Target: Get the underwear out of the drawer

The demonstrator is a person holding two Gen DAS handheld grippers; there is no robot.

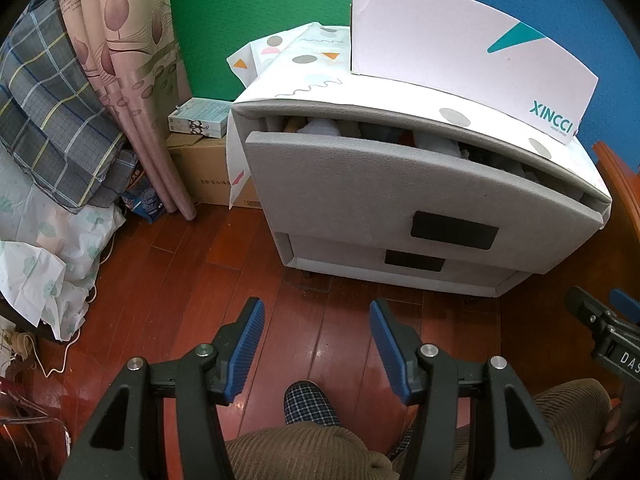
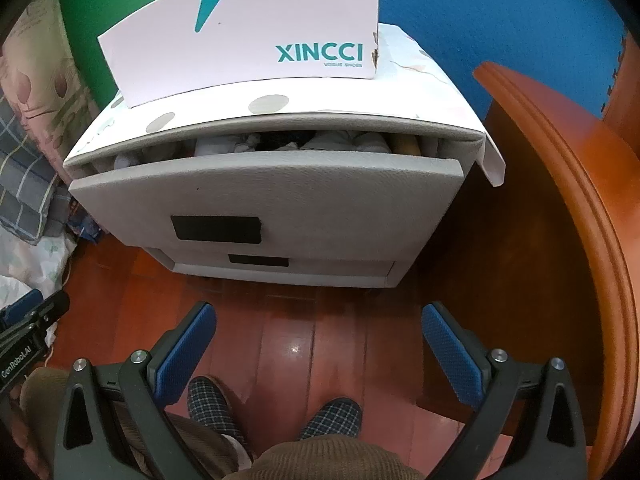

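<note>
We see a grey cabinet (image 2: 276,200) with 2 drawers standing on the wood floor (image 2: 328,328), between a curtain (image 1: 132,80) on one side and a brown wooden furniture edge (image 2: 568,184) on the other. Its top drawer (image 1: 400,192) is pulled partly out; the lower drawer (image 2: 320,266) sits closed beneath it. Each front carries 1 dark rectangular patch.

In the gap at the back edge of the top drawer we can make out bundled clothing (image 2: 332,142), mostly white and pale grey with a dark piece near the middle. The underwear must be among these pieces, but we cannot tell which one it is. Nothing has been lifted out.

On the cabinet's top, toward its rear edge, stands a white shoebox (image 2: 256,32) printed XINCCI; what it holds is hidden.

Beside the cabinet, against the green wall, a cardboard box (image 1: 204,172) carries 2 small flat packs (image 1: 200,118) on its top.

Our left gripper (image 1: 316,344) hangs above the floor, well short of the cabinet, its jaws moderately apart with nothing between them. Our right gripper (image 2: 320,344) hangs likewise, its jaws wide and empty.

Below them we see brown trousers (image 2: 336,460) and 2 checked slippers (image 2: 212,400).
</note>
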